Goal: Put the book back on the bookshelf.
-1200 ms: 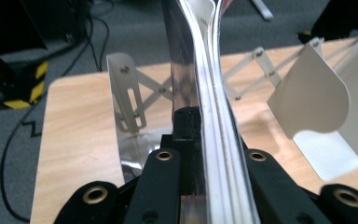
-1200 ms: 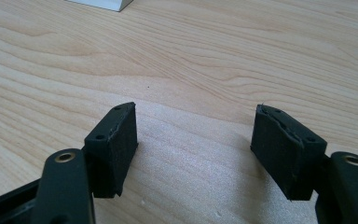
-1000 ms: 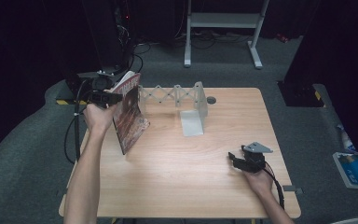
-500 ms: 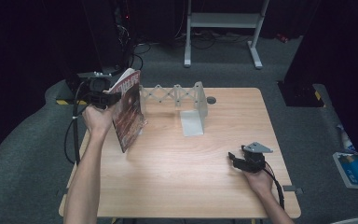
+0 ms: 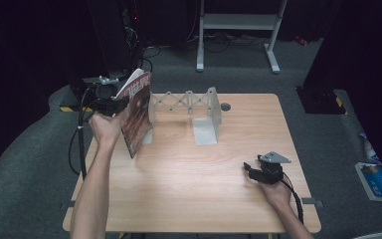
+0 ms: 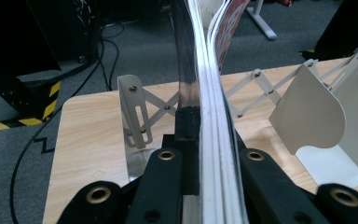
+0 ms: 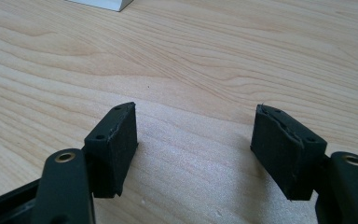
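Left hand-held gripper [image 5: 115, 105] clamped on book [image 5: 137, 112], upright at 10 o'clock for slotting into rack [image 5: 186, 102]; right [image 5: 251, 169] agape, idle.

Thin red-covered book [image 5: 137, 113], upright, tilted, above the table's left edge

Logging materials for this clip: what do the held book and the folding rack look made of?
Book: paper with a glossy printed cover, judging by its shine and thin stacked page edges. Rack: probably thin sheet metal, painted matt white or pale grey, with riveted scissor links.
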